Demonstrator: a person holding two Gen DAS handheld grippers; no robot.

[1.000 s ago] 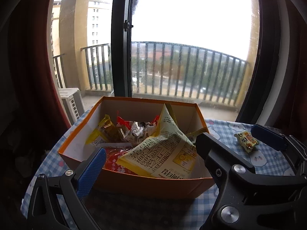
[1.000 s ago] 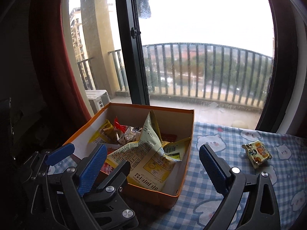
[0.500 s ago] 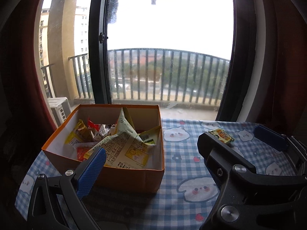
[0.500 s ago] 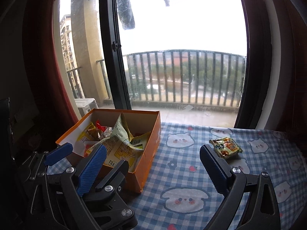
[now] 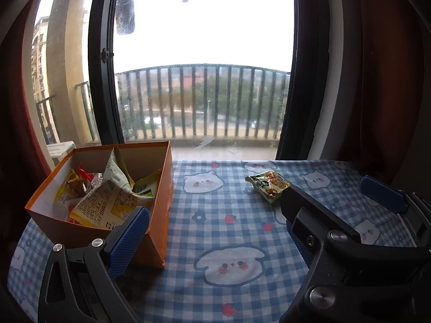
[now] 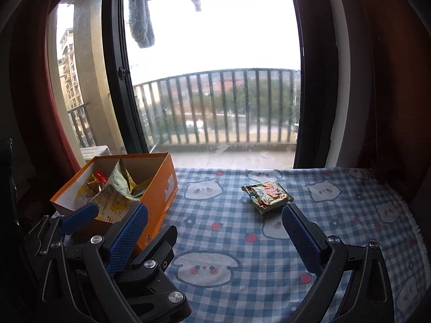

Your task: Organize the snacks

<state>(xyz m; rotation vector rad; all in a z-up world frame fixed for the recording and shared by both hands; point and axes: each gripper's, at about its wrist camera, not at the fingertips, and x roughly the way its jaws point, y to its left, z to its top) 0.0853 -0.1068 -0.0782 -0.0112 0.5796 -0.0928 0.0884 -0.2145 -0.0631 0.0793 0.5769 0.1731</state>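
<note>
- Table (image 5: 237, 290) fills the lower half of both views, covered by a blue-and-white checked cloth printed with white cartoon animal faces and small red fruit.
- Orange cardboard box (image 5: 159, 204) sits at centre left of the left wrist view; same box (image 6: 159, 188) at left of centre in the right wrist view. Top is open.
- Box contents: a large pale bag with printed text (image 5: 107, 204) on top, smaller yellow and red wrappers (image 5: 78, 180) packed behind it toward the far left corner. Bag's peak rises above the box rim.
- One small snack packet (image 6: 266, 195) lies flat on the cloth, alone, well apart from the box; right of centre in the left wrist view (image 5: 268, 184). Greenish wrapper with orange printing.
- Left gripper (image 5: 212, 215): jaws spread wide, nothing between them. Its blue-padded finger overlaps the near box corner in the frame; whether it touches cannot be told.
- Right gripper (image 6: 212, 231): jaws spread wide, empty, above the cloth. The snack packet appears just beyond its right-hand finger tip, not between the pads.
- Left gripper also shows in the lower left of the right wrist view (image 6: 121, 228), beside the box.
- Background, upper half of frame: window with dark frame (image 5: 105, 62), balcony railing (image 5: 204, 102) outside, clothes (image 6: 140, 13) hanging at top.
</note>
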